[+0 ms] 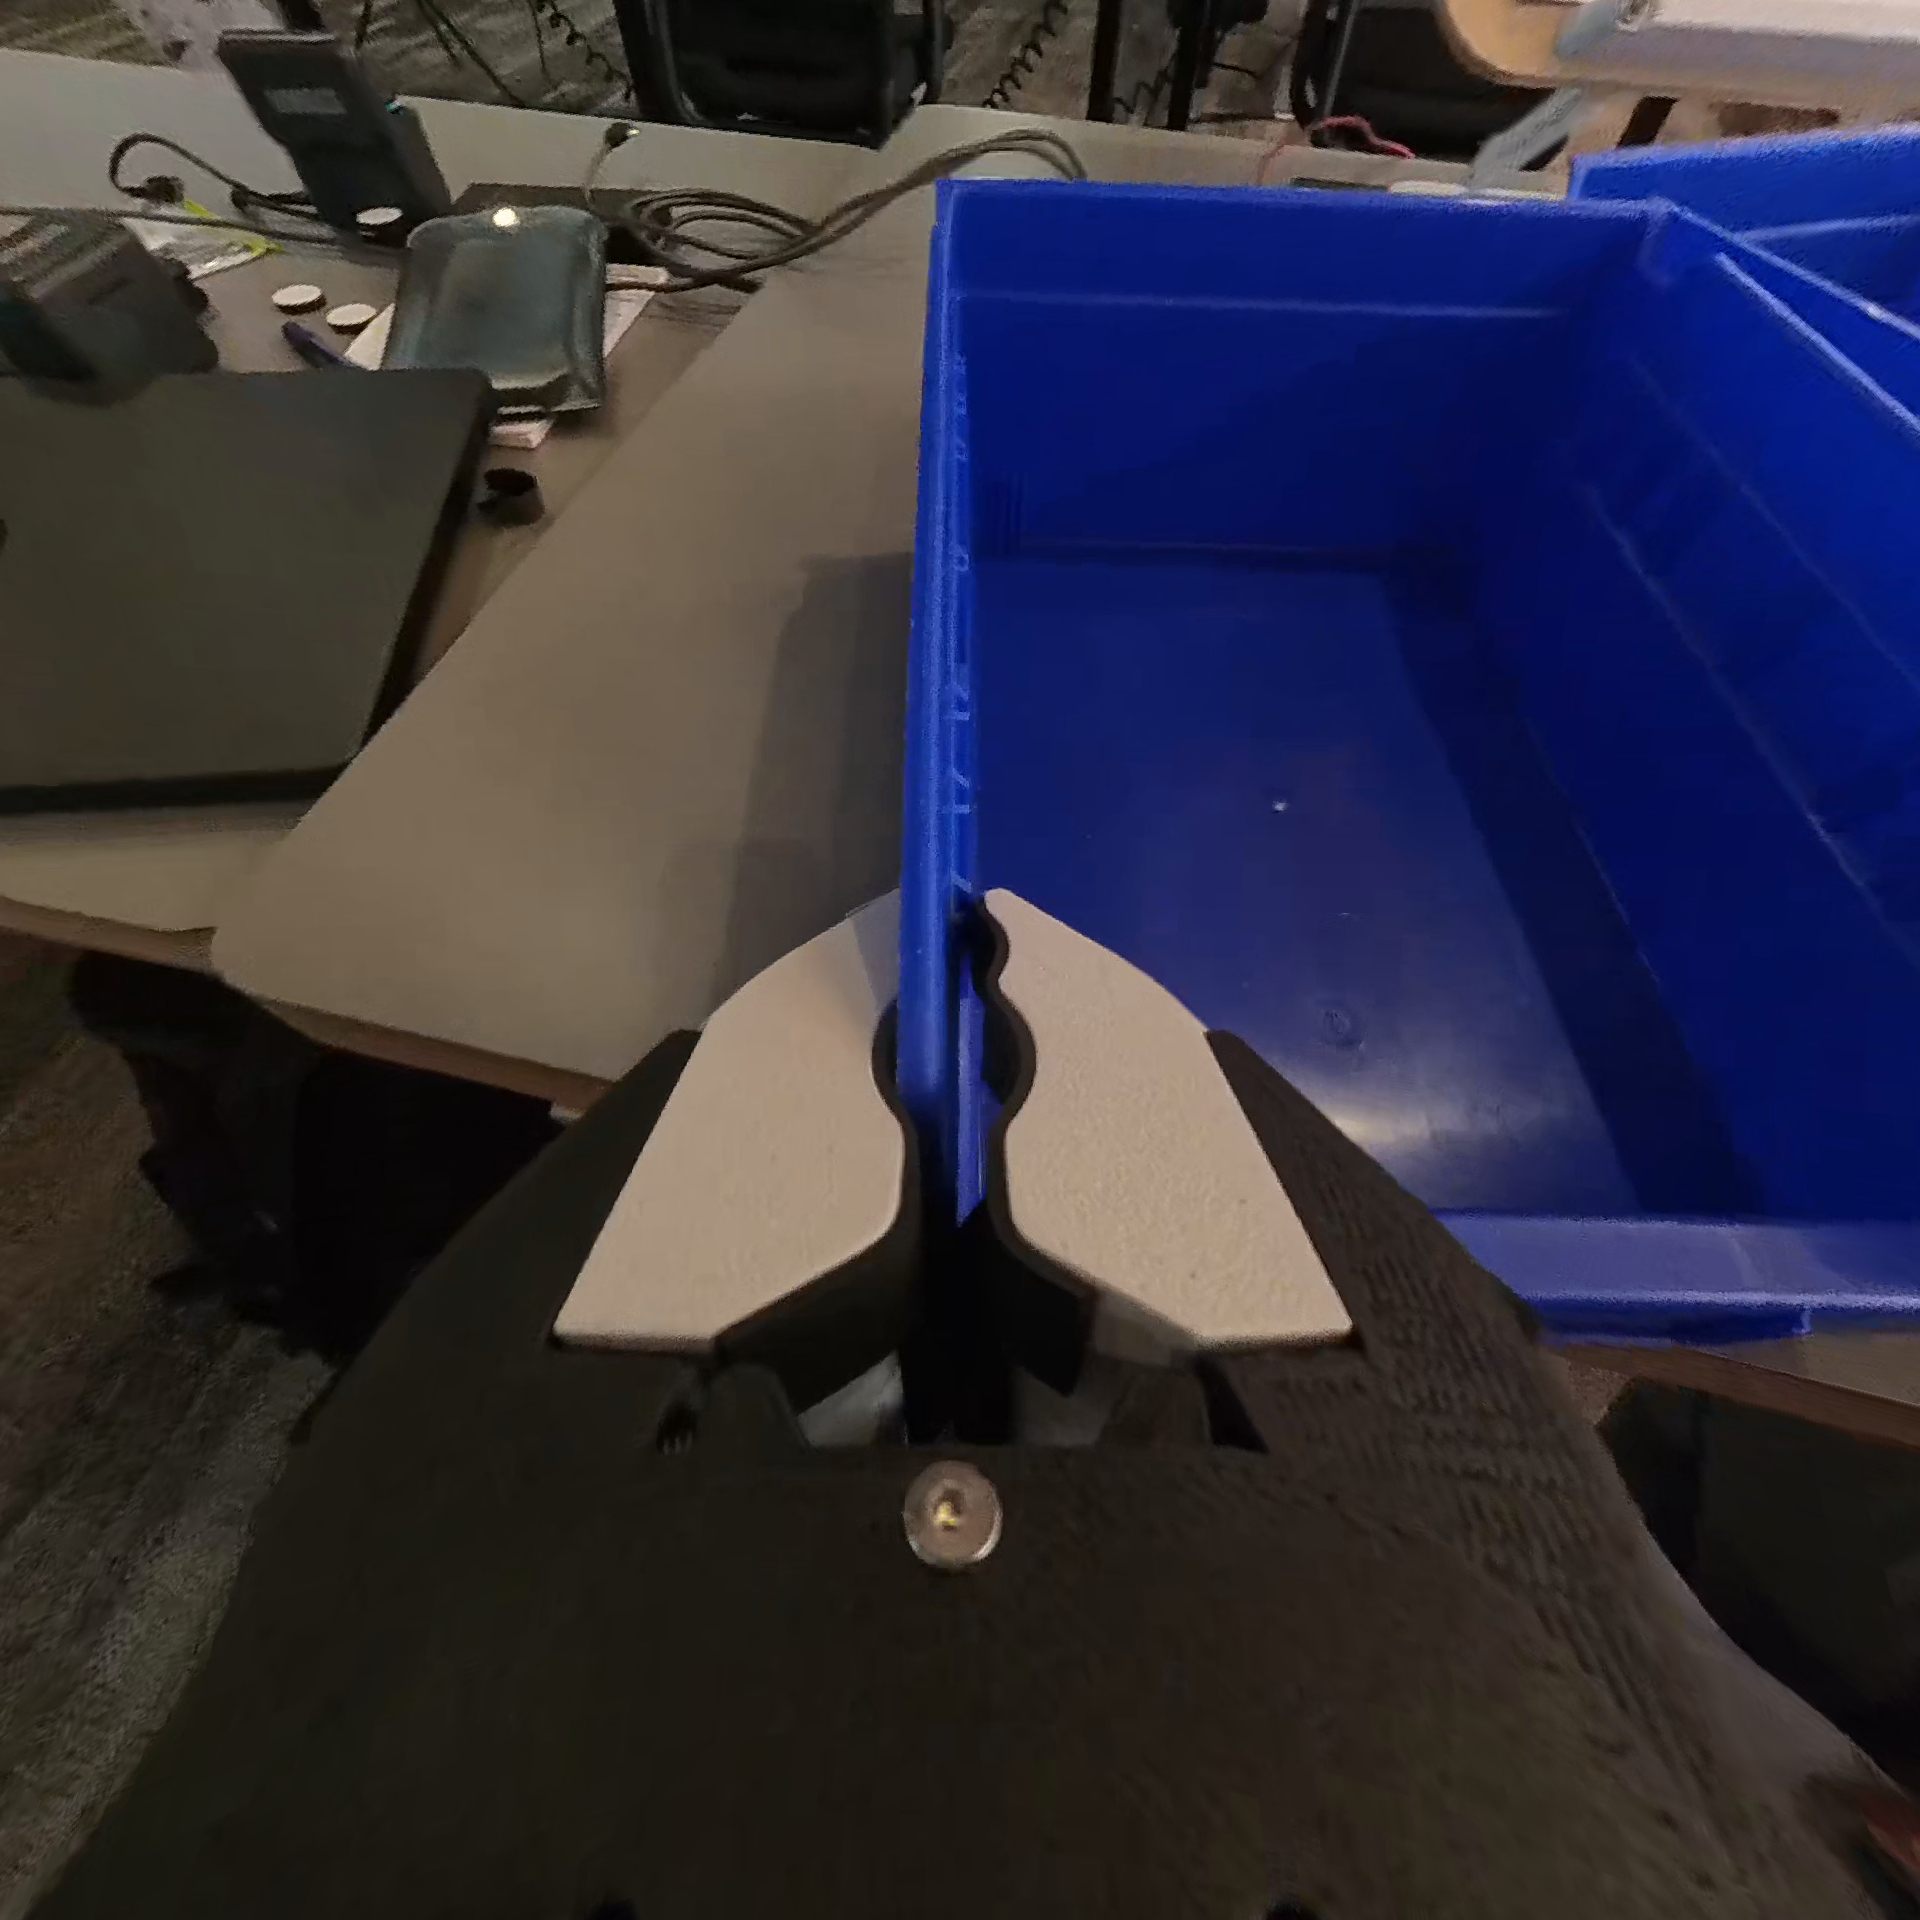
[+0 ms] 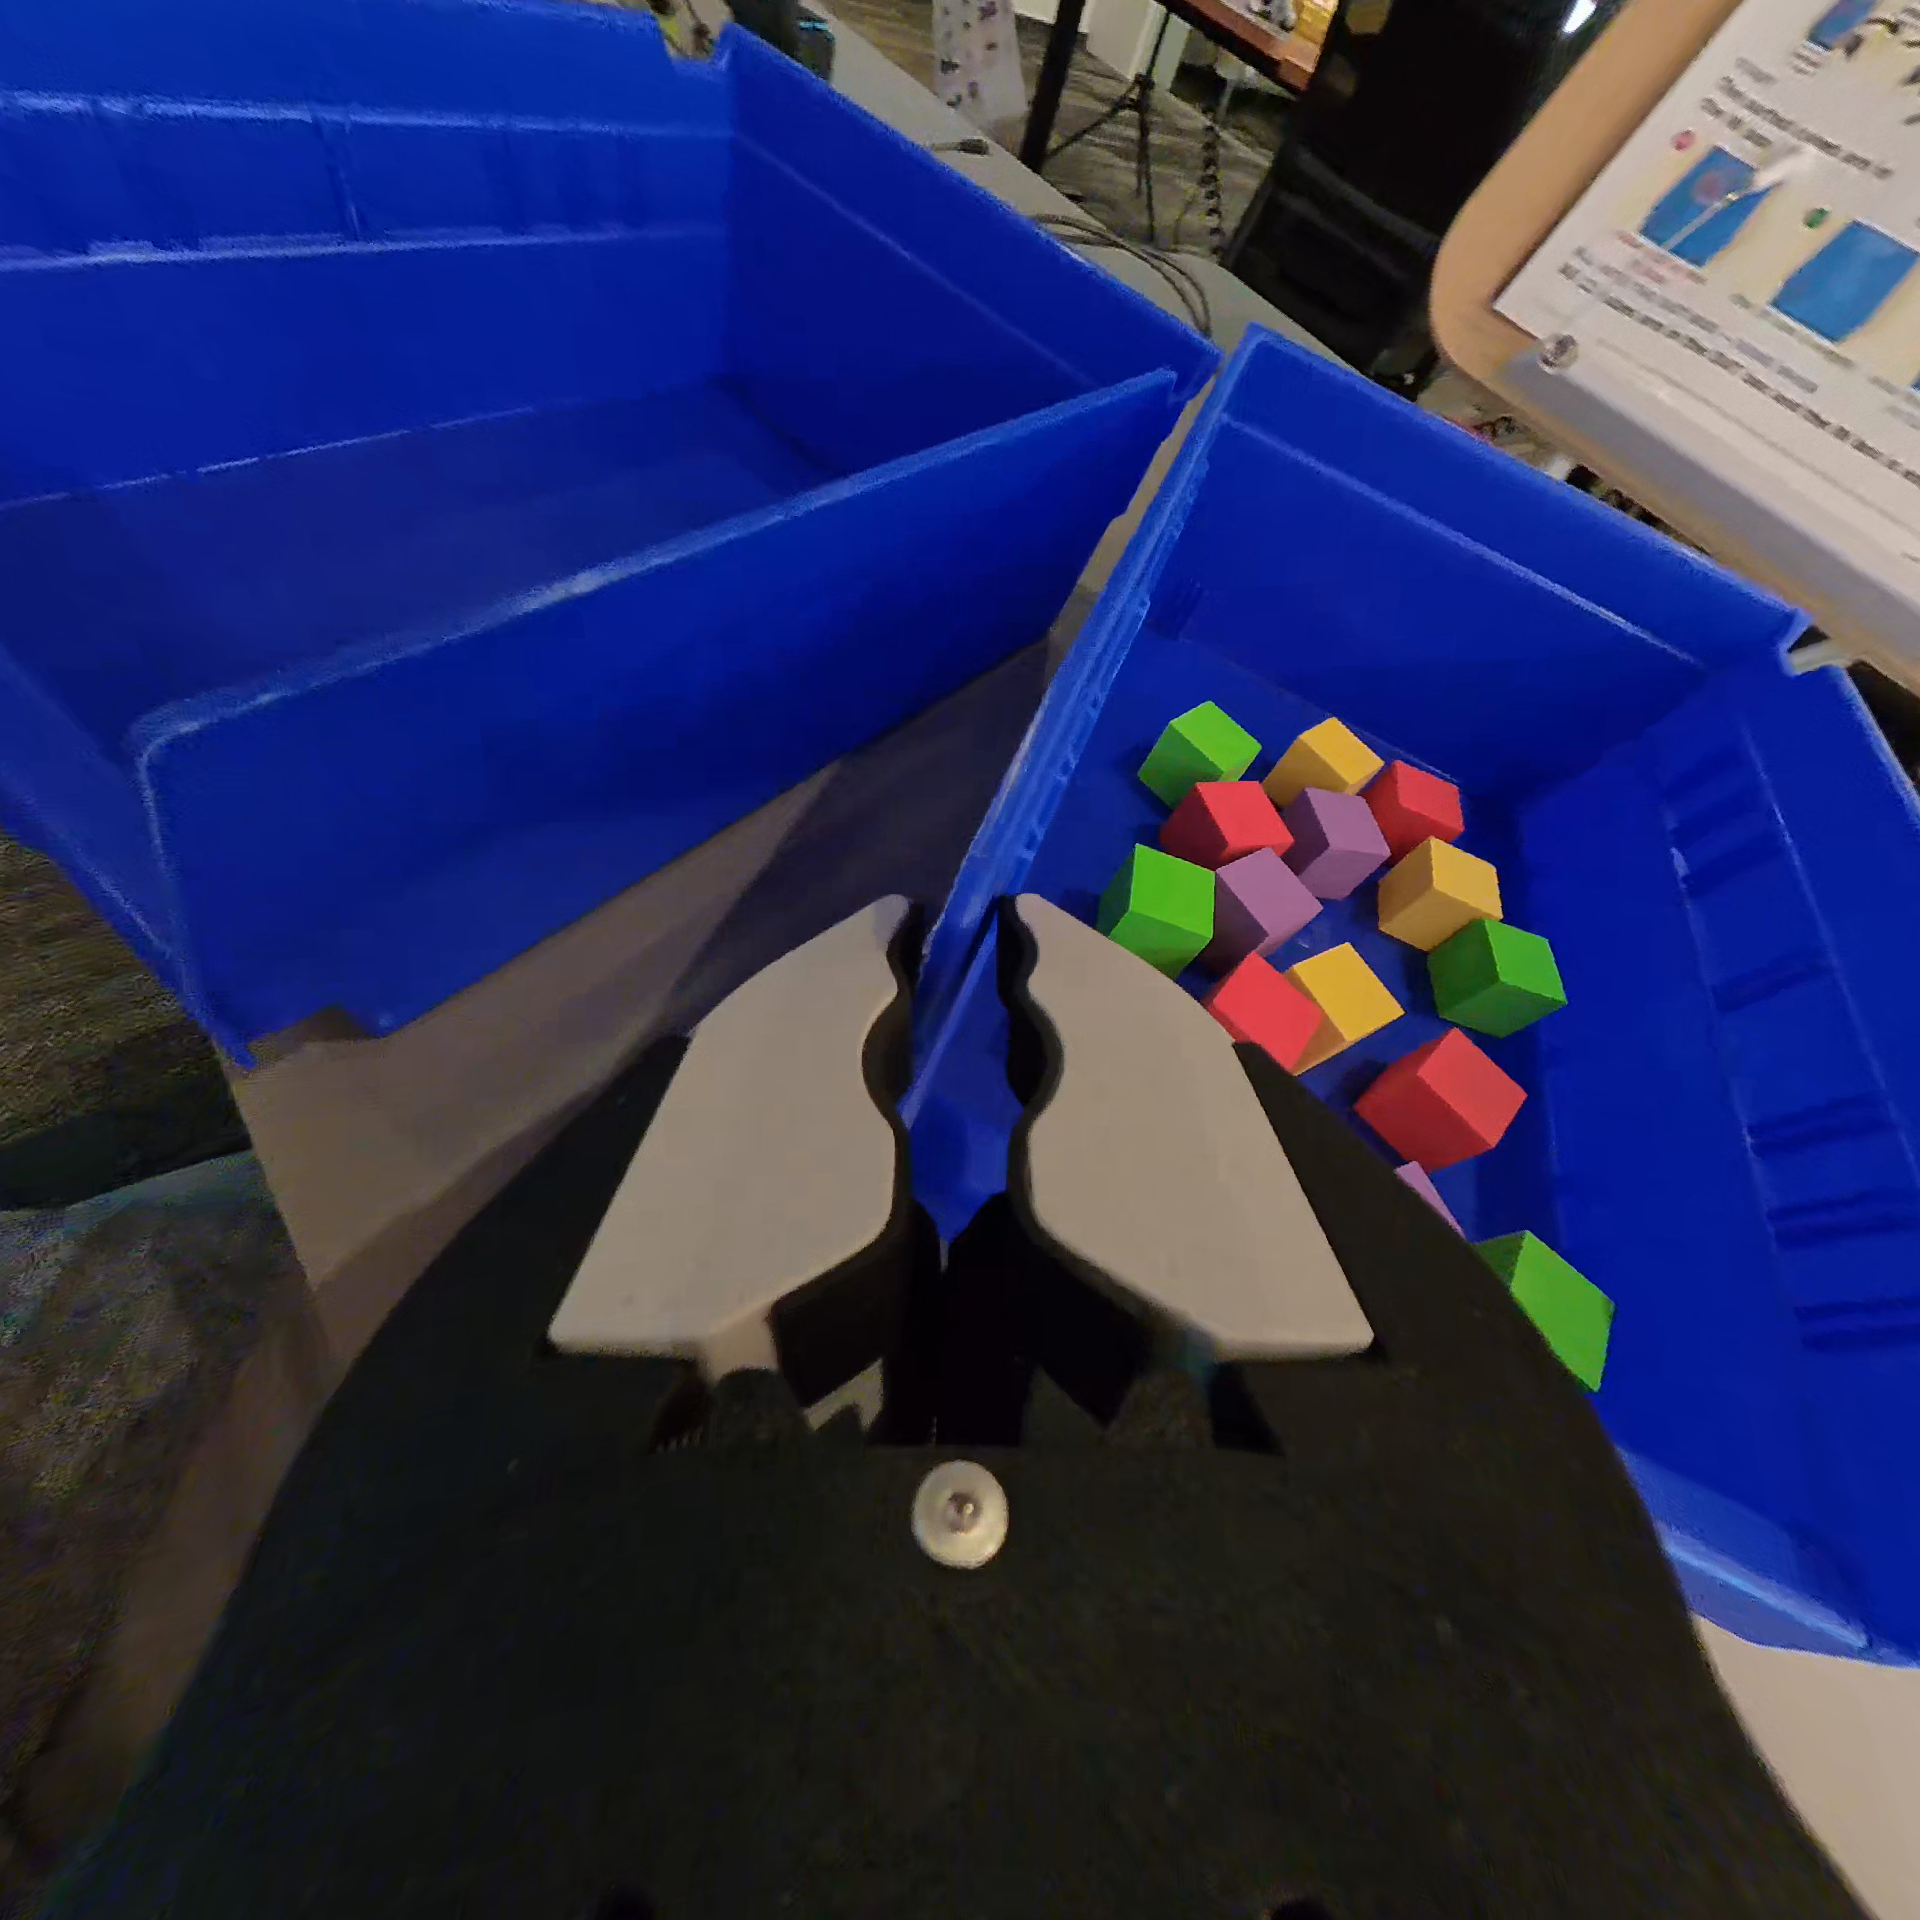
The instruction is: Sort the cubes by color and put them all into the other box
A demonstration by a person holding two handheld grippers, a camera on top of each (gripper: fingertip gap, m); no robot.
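Observation:
My left gripper [image 1: 940, 914] is shut on the left wall of an empty blue bin [image 1: 1351, 831], one finger outside and one inside, near the bin's front corner. My right gripper [image 2: 956, 914] is shut on the left wall of a second blue bin [image 2: 1714, 935] that is tilted and holds several coloured cubes [image 2: 1340, 914], red, green, yellow and purple. The empty blue bin also shows in the right wrist view [image 2: 520, 644], just left of the bin with cubes.
The bins rest on a grey table [image 1: 623, 675]. A black pad [image 1: 197, 582], a dark pouch [image 1: 499, 301], cables and small devices lie on the far left. A board with a printed sheet [image 2: 1745, 208] stands at the right. Carpeted floor lies below the table's edge.

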